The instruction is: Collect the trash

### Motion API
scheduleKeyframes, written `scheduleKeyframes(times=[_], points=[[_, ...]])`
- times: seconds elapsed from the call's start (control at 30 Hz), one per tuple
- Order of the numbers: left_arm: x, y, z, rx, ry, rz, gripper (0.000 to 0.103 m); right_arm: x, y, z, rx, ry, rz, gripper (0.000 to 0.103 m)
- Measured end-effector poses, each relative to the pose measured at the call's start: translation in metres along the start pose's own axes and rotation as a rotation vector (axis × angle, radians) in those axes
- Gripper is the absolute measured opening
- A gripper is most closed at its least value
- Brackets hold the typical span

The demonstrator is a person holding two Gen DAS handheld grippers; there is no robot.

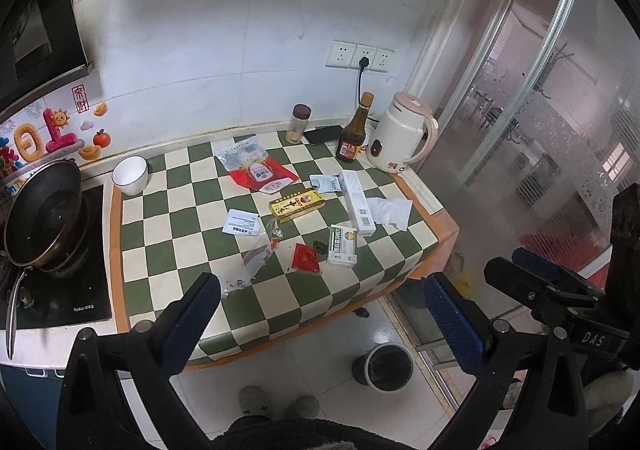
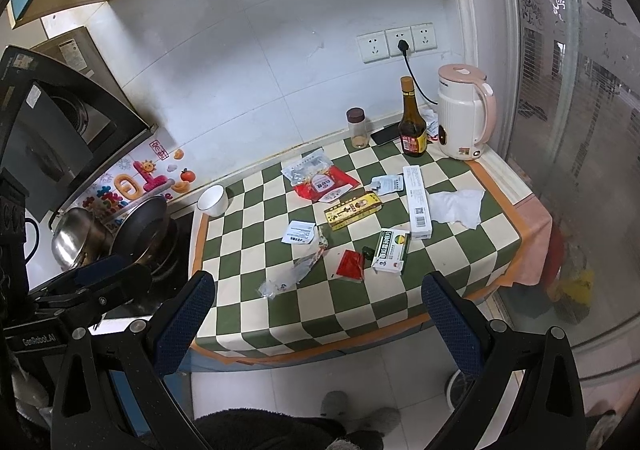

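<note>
1. The left gripper (image 1: 320, 314) hangs in the air in front of the counter. Its two blue fingers are spread wide apart and hold nothing.
2. The right gripper (image 2: 318, 316) hangs beside it, also in front of the counter. Its fingers are spread wide too and hold nothing.
3. A green and cream checkered cloth (image 1: 280, 302) covers the counter, and the trash lies all over it.
4. Near the front edge lies a crumpled clear wrapper (image 1: 250, 264). Just to its right is a small red packet (image 1: 306, 258), and next to that a green and white box (image 1: 343, 245).
5. In the middle sits a yellow box (image 1: 297, 204). A small white packet (image 1: 241, 222) lies to its left.
6. A long white box (image 1: 357, 202) lies to the right, and a crumpled white tissue (image 1: 390, 211) lies just beside it.
7. Farther back is a red bag (image 1: 264, 175) with a clear bag (image 1: 240, 155) partly on it.
8. At the back stand a brown bottle (image 1: 354, 136), a small jar (image 1: 298, 123), a dark phone (image 1: 323, 134) and a white kettle (image 1: 400, 138).
9. A white bowl (image 1: 130, 174) sits at the left edge of the cloth, near a black pan (image 1: 44, 210) on the stove.
10. A bin (image 1: 383, 368) stands on the floor below the counter.
</note>
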State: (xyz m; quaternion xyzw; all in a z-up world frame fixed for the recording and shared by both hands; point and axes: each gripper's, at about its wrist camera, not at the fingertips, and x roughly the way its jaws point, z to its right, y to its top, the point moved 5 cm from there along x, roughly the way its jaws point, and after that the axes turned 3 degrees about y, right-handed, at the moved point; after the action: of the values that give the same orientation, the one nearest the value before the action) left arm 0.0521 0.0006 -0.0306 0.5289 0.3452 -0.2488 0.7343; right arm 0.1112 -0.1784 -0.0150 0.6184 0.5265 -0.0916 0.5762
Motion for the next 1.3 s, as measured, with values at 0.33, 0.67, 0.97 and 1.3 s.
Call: scheduleKeyframes(times=[0.33, 0.67, 0.97, 1.3], points=[[-0.002, -0.002, -0.001, -0.004, -0.006, 0.005, 0.103, 0.002, 0.001, -0.002, 0.001, 0.004, -0.001, 0.103], [-0.003, -0.004, -0.002, -0.004, -0.007, 0.007, 0.103, 0.004, 0.001, -0.01, -0.007, 0.009, -0.002, 0.103], [-0.006, -0.006, 0.0, -0.001, -0.012, 0.005, 0.103, 0.004, -0.003, -0.013, -0.006, 0.016, -0.001, 0.103], [-0.005, -0.012, 0.008, 0.001, -0.009, -0.001, 0.103, 0.003, -0.006, -0.013, -0.007, 0.021, -0.002, 0.103]])
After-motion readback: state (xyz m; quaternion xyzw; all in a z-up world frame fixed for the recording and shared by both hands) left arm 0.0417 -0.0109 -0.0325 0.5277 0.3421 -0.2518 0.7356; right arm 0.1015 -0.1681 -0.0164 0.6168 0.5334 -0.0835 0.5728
